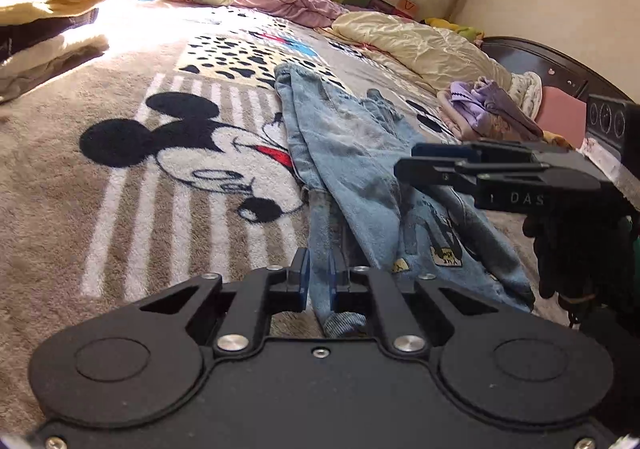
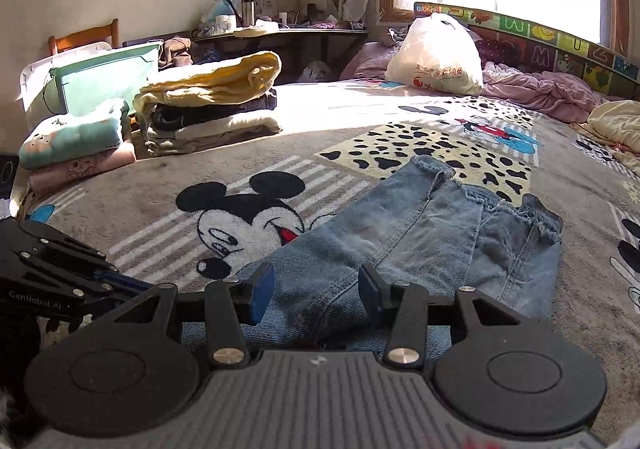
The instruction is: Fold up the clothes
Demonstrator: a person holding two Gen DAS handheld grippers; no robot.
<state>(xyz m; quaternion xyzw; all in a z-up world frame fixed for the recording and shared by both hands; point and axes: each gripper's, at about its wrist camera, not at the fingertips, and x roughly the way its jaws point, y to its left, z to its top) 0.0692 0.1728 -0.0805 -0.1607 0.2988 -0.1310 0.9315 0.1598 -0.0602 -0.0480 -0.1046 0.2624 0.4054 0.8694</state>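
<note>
Currently the bed [image 2: 120, 209], covered by a cartoon-mouse blanket [image 2: 248, 217], carries the work item: a pair of light-blue jeans [image 2: 420, 241] lying flat near my edge of it. Its long axis runs away from me, from the waist end close under both tools to the frayed leg hems [image 2: 500, 205] at the far end, toward the window side. The two legs lie side by side, partly overlapping.

My left gripper [image 1: 319, 277] is nearer the garment's left edge. Its fingers [image 1: 301, 281] stand narrow, closed on a bunched strip of denim that passes between them and hangs back toward the camera.

My right gripper [image 2: 316, 295] sits over the waist region, just right of the left tool. Its fingers [image 2: 262, 297] stand wide apart, with denim lying below the gap; no fabric is pinched. In the left wrist view the same tool appears side-on above the printed patch on the jeans, and whether it touches the cloth cannot be determined.

Judgement: the coming move depends on the right fingers closing on the waist edge directly beneath them, so both tools hold the near end and can carry it along the long axis toward the hems.

A stack of folded clothes [image 2: 212, 105] sits well apart at the far left.
</note>
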